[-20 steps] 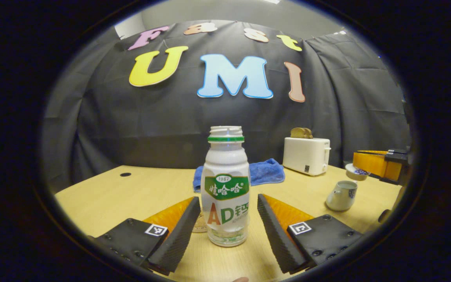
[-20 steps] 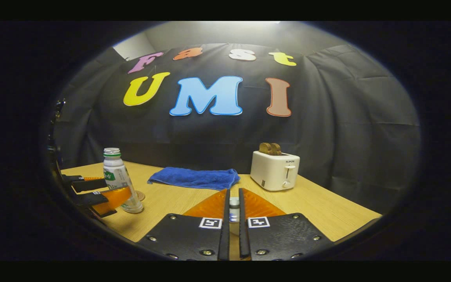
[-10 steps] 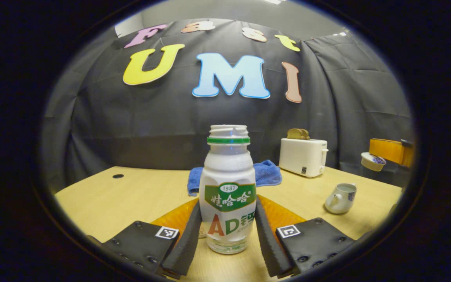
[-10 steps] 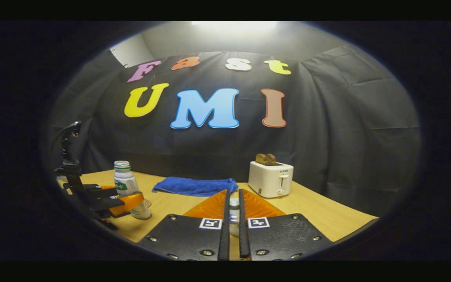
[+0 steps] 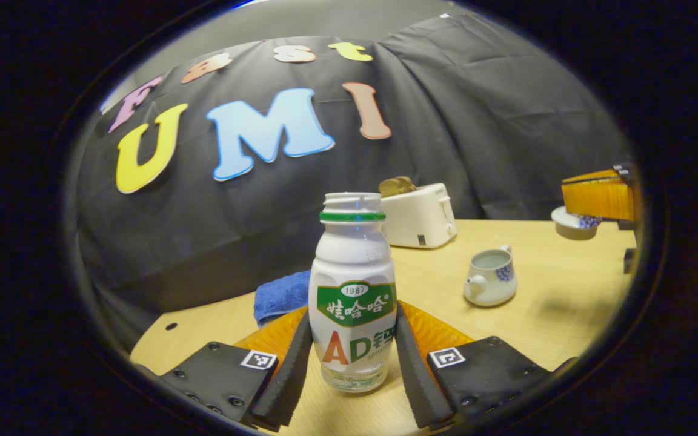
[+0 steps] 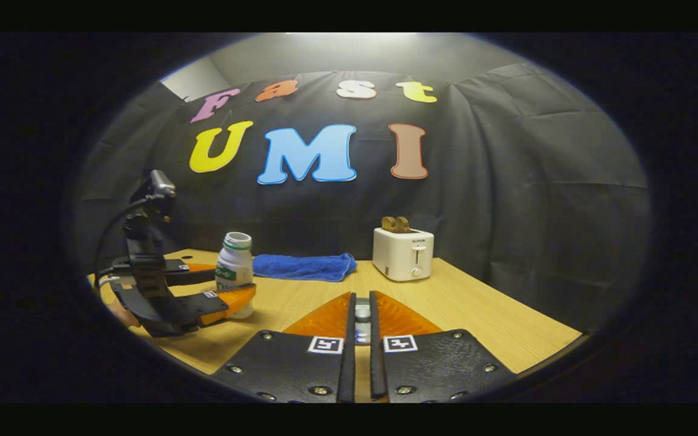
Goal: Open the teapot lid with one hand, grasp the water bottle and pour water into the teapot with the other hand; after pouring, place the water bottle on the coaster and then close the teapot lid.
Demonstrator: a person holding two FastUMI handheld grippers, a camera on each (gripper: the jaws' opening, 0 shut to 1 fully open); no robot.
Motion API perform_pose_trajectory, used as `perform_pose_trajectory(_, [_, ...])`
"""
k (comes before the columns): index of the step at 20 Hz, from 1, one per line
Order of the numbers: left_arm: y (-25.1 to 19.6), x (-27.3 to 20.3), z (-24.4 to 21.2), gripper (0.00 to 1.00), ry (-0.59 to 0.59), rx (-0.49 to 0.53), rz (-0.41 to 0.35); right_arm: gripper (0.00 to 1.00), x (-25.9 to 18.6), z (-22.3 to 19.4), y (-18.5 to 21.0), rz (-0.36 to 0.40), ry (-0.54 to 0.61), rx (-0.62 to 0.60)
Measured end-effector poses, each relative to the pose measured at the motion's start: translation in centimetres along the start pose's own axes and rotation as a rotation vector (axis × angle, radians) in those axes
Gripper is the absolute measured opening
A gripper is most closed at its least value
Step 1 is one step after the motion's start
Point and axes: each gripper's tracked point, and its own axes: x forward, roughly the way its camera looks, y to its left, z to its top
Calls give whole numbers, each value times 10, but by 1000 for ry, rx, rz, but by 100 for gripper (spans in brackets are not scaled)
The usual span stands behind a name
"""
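While the water bottle (image 5: 352, 290) stands upright between them, both fingers of the left gripper (image 5: 352, 357) press against its lower sides, so that gripper is pinching the bottle; its mouth has no cap. In the right gripper view the same bottle (image 6: 234, 266) sits at the left of the wooden table (image 6: 476, 315), clasped by the left gripper (image 6: 228, 287); whether its base touches the wood or hangs just above it cannot be told. Behind the bottle, toward the far wall, lies a folded blue towel (image 6: 303, 266), and right of that stands a white toaster (image 6: 402, 253) with bread slices sticking up from its slots. In the left gripper view the teapot (image 5: 492, 277) rests on the table to the right of the bottle and well apart from it, its top uncovered. Farther right and raised above the table, the teapot lid (image 5: 573, 223) hangs from the other gripper. In the right gripper view the right gripper (image 6: 362, 330) has its fingers pressed nearly together on the small knob of the lid (image 6: 362, 313), which shows in the narrow gap between them.
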Motion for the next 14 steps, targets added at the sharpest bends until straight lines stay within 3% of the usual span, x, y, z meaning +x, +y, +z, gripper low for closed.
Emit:
perform_pose_trajectory(2, [-14, 6, 3, 76, -9, 8, -39, 10, -2, -11, -7, -12, 18, -1])
perform_pose_trajectory(3, [-16, 9, 6, 82, -10, 37, -39, 10, -2, -16, -8, -8, 33, 17])
perform_pose_trajectory(4, [-17, 12, 5, 76, 0, 83, -36, 27, -4, -21, -7, -3, 44, 34])
perform_pose_trajectory(5, [-18, 14, 6, 76, 8, 129, -32, 10, -4, -25, -7, -3, 54, 37])
perform_pose_trajectory(6, [-20, 15, 7, 72, 11, 163, -34, 27, -5, -30, -8, -4, 61, 40])
perform_pose_trajectory(7, [-22, 18, 9, 76, 13, 195, -32, 0, -6, -33, -8, -2, 68, 47])
perform_pose_trajectory(8, [-21, 20, 9, 76, 22, 244, -20, 10, -7, -36, -8, 0, 72, 55])
perform_pose_trajectory(9, [-17, 22, 11, 77, 30, 299, -4, 10, -8, -36, -9, -3, 70, 55])
perform_pose_trajectory(10, [-17, 27, 10, 79, 39, 348, 4, 0, -9, -39, -13, -11, 73, 47])
perform_pose_trajectory(14, [-24, 42, 10, 81, 58, 485, 7, 0, -11, -44, -24, -30, 80, 54])
